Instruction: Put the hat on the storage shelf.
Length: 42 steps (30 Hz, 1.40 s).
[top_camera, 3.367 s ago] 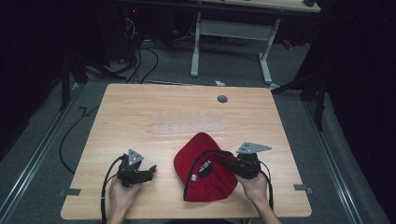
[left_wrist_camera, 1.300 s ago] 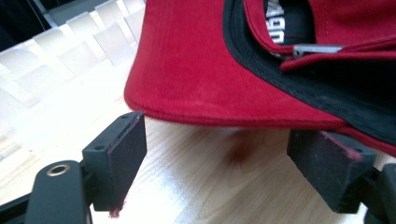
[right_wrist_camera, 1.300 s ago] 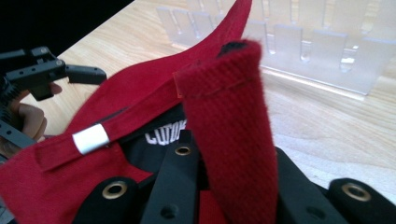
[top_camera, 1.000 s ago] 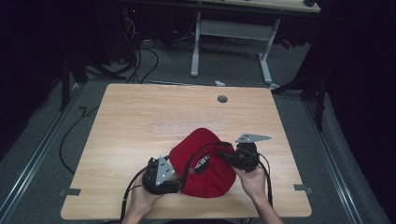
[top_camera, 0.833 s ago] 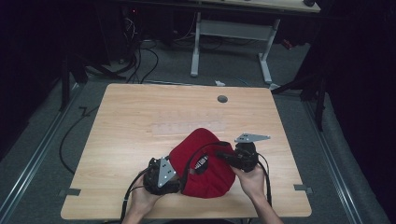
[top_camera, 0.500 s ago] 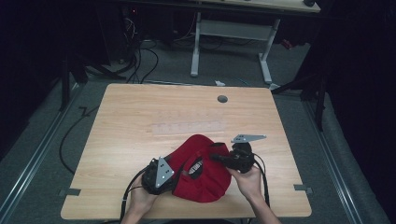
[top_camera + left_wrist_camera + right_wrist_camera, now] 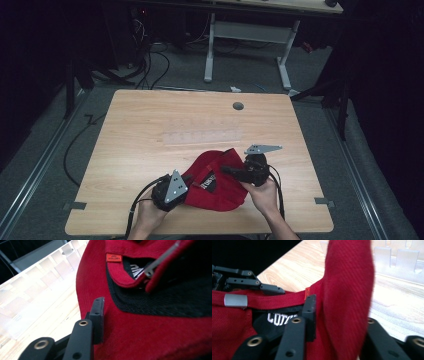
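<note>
Pale wood-grain bench (image 7: 150, 130), dark floor all round, and near the front edge sits a red twill cap (image 7: 220, 186), soft and rumpled, black inside with white stitched lettering. Right claw (image 7: 226, 170) is clamped on a raised fold of the red cloth, the fabric standing up between its jaws in the right gripper view. Left claw (image 7: 186, 183) presses at the cap's left edge; one jaw lies against the red cloth, but whether it's gripping I cannot tell. A strap with a metal buckle (image 7: 235, 300) crosses the back opening. Cap's long axis runs roughly left to right between the claws. A clear ridged plastic tray (image 7: 202, 134) lies beyond it at mid-bench.
</note>
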Available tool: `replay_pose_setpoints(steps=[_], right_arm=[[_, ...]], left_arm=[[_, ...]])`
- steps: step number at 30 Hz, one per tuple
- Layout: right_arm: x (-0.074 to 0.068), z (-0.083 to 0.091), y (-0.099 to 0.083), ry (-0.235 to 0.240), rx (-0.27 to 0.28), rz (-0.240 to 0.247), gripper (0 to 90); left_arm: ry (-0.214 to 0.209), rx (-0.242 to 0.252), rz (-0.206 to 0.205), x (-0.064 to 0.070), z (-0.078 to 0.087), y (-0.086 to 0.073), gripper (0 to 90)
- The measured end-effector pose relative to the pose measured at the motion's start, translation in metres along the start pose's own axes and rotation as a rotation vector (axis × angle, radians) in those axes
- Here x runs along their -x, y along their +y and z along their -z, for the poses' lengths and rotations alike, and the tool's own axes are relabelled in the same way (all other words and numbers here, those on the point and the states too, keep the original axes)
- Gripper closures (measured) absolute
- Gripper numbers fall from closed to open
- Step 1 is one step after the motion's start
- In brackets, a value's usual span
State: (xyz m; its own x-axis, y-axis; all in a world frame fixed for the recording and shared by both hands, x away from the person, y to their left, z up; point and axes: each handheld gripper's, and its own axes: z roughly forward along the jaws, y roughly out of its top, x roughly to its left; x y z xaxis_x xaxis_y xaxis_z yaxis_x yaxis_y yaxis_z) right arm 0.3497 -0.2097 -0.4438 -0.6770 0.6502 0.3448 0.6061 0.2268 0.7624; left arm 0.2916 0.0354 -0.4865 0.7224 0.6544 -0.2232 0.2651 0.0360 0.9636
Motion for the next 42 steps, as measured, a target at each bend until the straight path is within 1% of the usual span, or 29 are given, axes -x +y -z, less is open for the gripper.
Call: replay_pose_setpoints(steps=[4, 7, 9, 11, 13, 14, 15, 16, 17, 18, 21, 23, 27, 29, 31, 32, 34, 35, 37, 38, 41, 42], right_arm=[[0.002, 0.005, 0.003, 0.002, 0.035, -0.011, 60.0], [0.003, 0.008, 0.007, 0.004, 0.061, -0.015, 56.1], [0.003, 0.010, 0.009, 0.001, 0.073, -0.013, 53.7], [0.004, 0.014, 0.012, -0.006, 0.087, -0.015, 51.4], [0.006, 0.019, 0.013, -0.015, 0.116, -0.021, 49.1], [0.007, 0.022, 0.013, -0.019, 0.129, -0.027, 48.4], [0.008, 0.025, 0.013, -0.026, 0.146, -0.035, 49.6], [0.009, 0.027, 0.013, -0.042, 0.160, -0.038, 48.2], [0.011, 0.030, 0.013, -0.046, 0.172, -0.043, 45.5], [0.012, 0.032, 0.012, -0.040, 0.184, -0.055, 44.8], [0.015, 0.035, 0.010, -0.057, 0.192, -0.046, 44.1], [0.018, 0.036, 0.009, -0.052, 0.208, -0.055, 42.8], [0.022, 0.044, 0.006, -0.045, 0.284, -0.079, 41.5], [0.025, 0.046, 0.006, -0.060, 0.299, -0.088, 40.7], [0.027, 0.046, 0.006, -0.106, 0.287, -0.078, 40.6], [0.028, 0.044, 0.004, -0.128, 0.278, -0.075, 40.5], [0.032, 0.042, 0.000, -0.146, 0.270, -0.077, 40.3], [0.034, 0.040, -0.003, -0.164, 0.262, -0.074, 39.9], [0.039, 0.033, -0.010, -0.209, 0.218, -0.065, 39.1], [0.042, 0.029, -0.014, -0.223, 0.192, -0.074, 38.7], [0.052, 0.014, -0.028, -0.279, 0.103, -0.078, 38.3], [0.055, 0.008, -0.032, -0.308, 0.068, -0.067, 38.3]], left_arm=[[-0.014, -0.045, 0.007, -0.001, 0.005, 0.004, 72.0], [-0.022, -0.063, 0.014, -0.001, 0.008, 0.007, 74.6], [-0.020, -0.067, 0.006, -0.002, 0.009, 0.008, 75.7], [-0.021, -0.062, 0.014, -0.003, 0.009, 0.009, 76.8], [-0.022, -0.065, 0.009, -0.004, 0.010, 0.009, 78.1], [-0.032, -0.063, 0.000, -0.004, 0.011, 0.009, 80.3], [-0.029, -0.056, 0.004, -0.004, 0.011, 0.010, 84.7], [-0.037, -0.062, 0.008, -0.006, 0.012, 0.011, 84.9], [-0.035, -0.053, 0.002, -0.006, 0.013, 0.011, 84.9], [-0.031, -0.058, -0.009, -0.006, 0.013, 0.012, 85.0], [-0.029, -0.058, -0.017, -0.006, 0.011, 0.014, 85.1], [-0.026, -0.061, -0.020, -0.007, 0.011, 0.015, 85.0], [-0.015, -0.046, -0.015, -0.010, 0.014, 0.017, 85.1], [-0.010, -0.041, -0.008, -0.012, 0.015, 0.018, 85.1], [-0.010, -0.020, 0.028, -0.017, 0.016, 0.022, 85.1], [-0.009, -0.014, 0.038, -0.019, 0.016, 0.023, 85.1], [-0.005, 0.002, 0.057, -0.022, 0.018, 0.026, 85.0], [-0.006, 0.007, 0.066, -0.023, 0.018, 0.028, 85.0], [-0.008, 0.017, 0.080, -0.026, 0.020, 0.030, 85.0], [-0.010, 0.023, 0.092, -0.028, 0.021, 0.032, 85.0], [-0.016, 0.044, 0.110, -0.033, 0.023, 0.037, 84.9], [-0.018, 0.052, 0.120, -0.035, 0.023, 0.039, 84.8]])
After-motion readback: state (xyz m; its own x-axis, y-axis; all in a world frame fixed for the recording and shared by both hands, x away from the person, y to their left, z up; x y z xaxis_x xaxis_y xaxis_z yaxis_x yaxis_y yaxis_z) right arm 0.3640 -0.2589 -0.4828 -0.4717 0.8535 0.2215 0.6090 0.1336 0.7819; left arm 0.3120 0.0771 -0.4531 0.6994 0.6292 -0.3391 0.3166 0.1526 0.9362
